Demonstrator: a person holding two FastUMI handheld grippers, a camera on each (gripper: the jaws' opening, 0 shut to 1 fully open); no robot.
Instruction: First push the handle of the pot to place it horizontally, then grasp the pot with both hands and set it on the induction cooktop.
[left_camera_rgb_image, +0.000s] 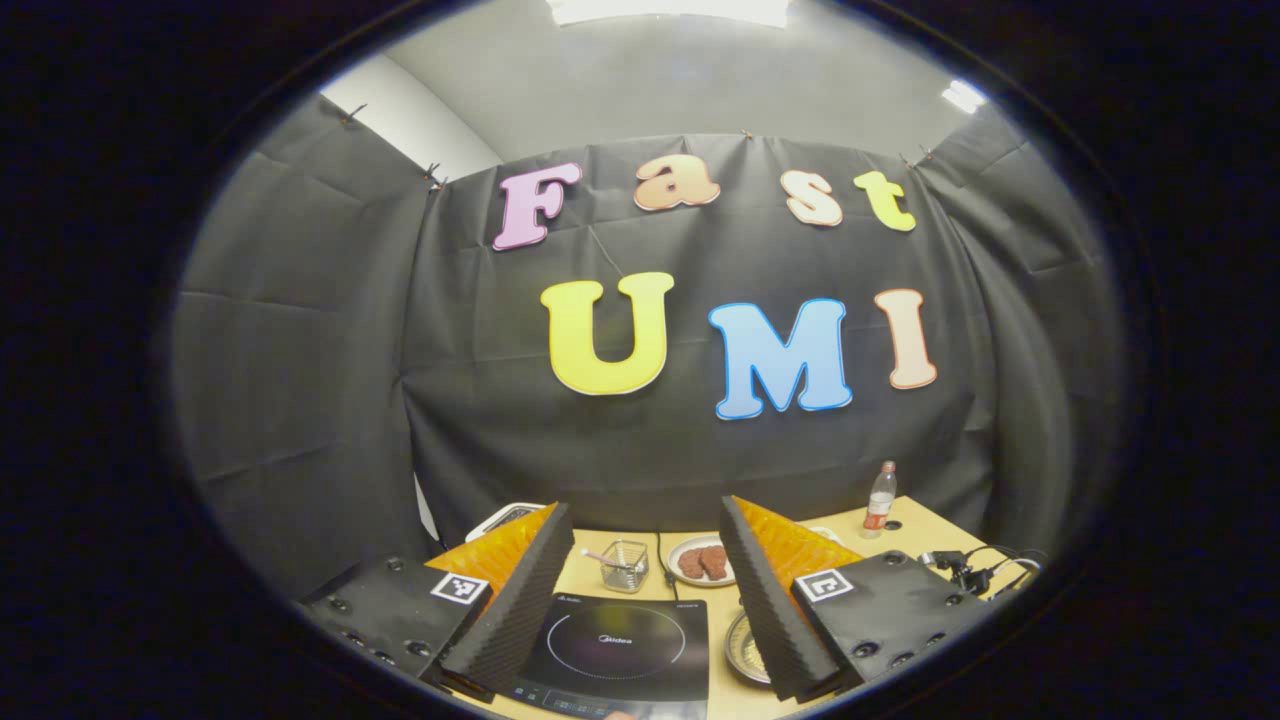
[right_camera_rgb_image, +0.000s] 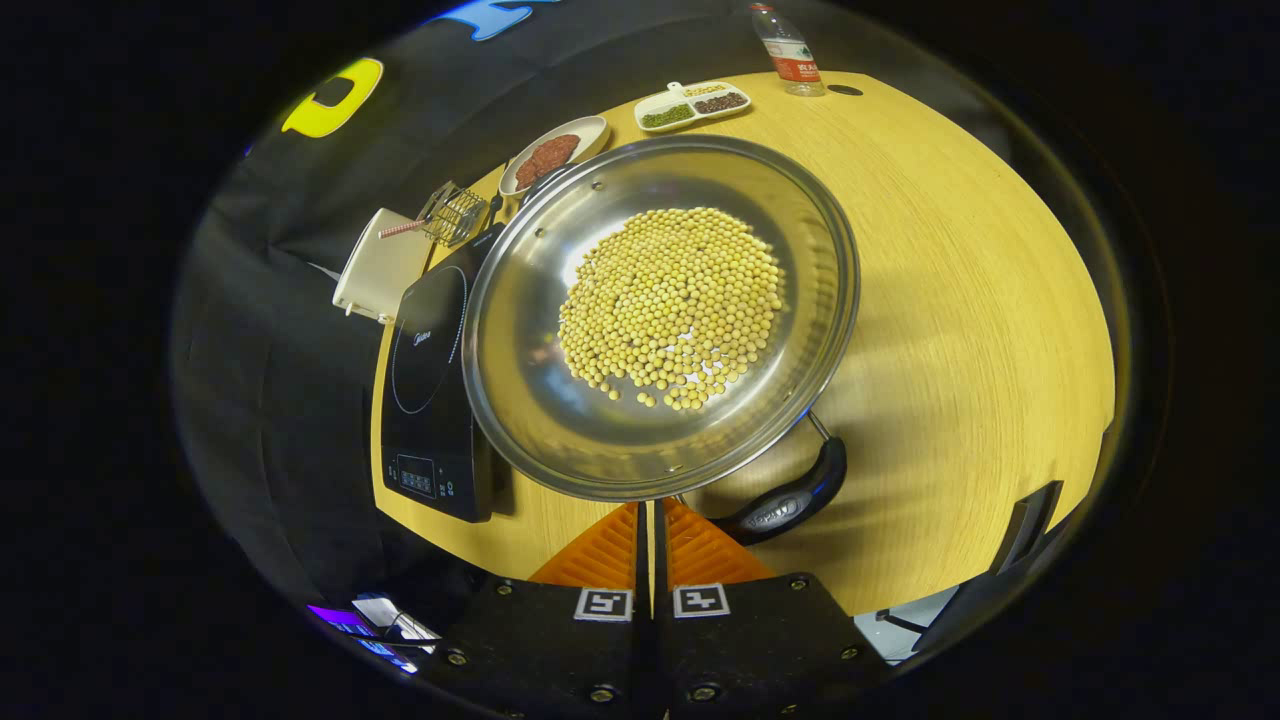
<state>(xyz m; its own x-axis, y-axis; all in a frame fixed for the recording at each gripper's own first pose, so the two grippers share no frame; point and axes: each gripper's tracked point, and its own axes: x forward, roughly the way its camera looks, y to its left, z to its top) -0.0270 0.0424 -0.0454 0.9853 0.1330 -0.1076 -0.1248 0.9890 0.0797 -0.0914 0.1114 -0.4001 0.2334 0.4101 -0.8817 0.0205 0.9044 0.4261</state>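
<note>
Yellow wooden table (right_camera_rgb_image: 960, 260). Wide shiny steel pot (right_camera_rgb_image: 530, 400) of loose yellow beans (right_camera_rgb_image: 672, 302), black handle (right_camera_rgb_image: 790, 500) skewed: probably heavy, slippery, spill-prone. Right gripper (right_camera_rgb_image: 648, 520) pinched together, left gripper (left_camera_rgb_image: 640, 590) spread apart; grab rim both sides.

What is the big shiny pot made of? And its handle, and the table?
The pot looks like polished steel: silvery, mirror-like, with rivets at the rim. Its handle seems dark glossy plastic on a thin metal rod, though I can't be sure. The table looks like pale wood or a wood-look coating, with fine grain lines.
</note>
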